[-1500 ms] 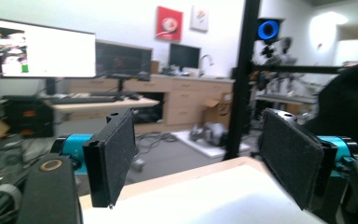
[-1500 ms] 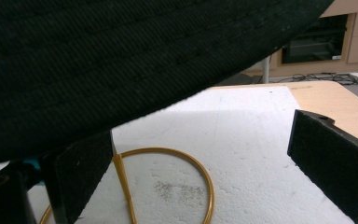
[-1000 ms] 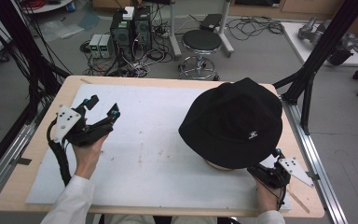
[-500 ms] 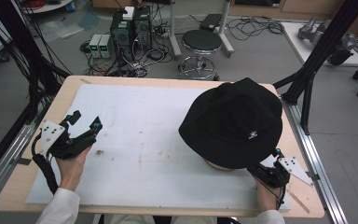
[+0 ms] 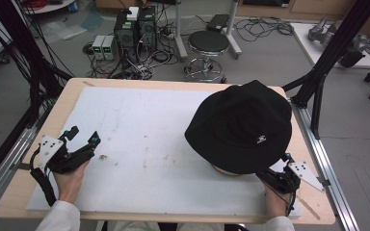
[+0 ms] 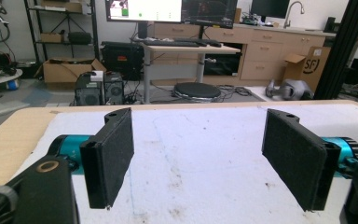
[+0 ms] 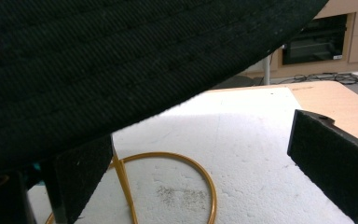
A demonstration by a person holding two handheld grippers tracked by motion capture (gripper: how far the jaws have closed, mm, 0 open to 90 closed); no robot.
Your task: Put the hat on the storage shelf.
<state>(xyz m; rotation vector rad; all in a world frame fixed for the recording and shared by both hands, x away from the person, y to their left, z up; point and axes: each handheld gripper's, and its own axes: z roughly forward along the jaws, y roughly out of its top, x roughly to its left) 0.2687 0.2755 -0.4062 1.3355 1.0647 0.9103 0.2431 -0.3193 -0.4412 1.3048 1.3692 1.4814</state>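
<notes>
Nearest the person, at the table's (image 5: 125,83) front right corner, the right gripper (image 5: 280,177) rests low on the white foam mat (image 5: 139,125), its nose tucked under the near brim of the black bucket hat (image 5: 243,126). In the right gripper view its two black pads (image 7: 328,163) stand wide apart with nothing between them; the hat's brim (image 7: 121,60) hangs over the left pad, and a thin gold wire ring (image 7: 200,172) (the foot of the stand that carries the hat) lies on the mat just ahead, with an upright gold rod rising beside that pad.

At the front left, the left gripper (image 5: 79,142) sits in the person's hand (image 5: 70,175) near the mat's left edge, well apart from the hat. In the left gripper view its pads (image 6: 114,149) are spread wide, released, with bare speckled mat between them.

The hat stands on the right half of the table, crown up, a small white logo on its near side.

Beyond the table's far edge, on the floor, stand a round black stool (image 5: 208,43), computer cases (image 5: 135,26) and loose cables
</notes>
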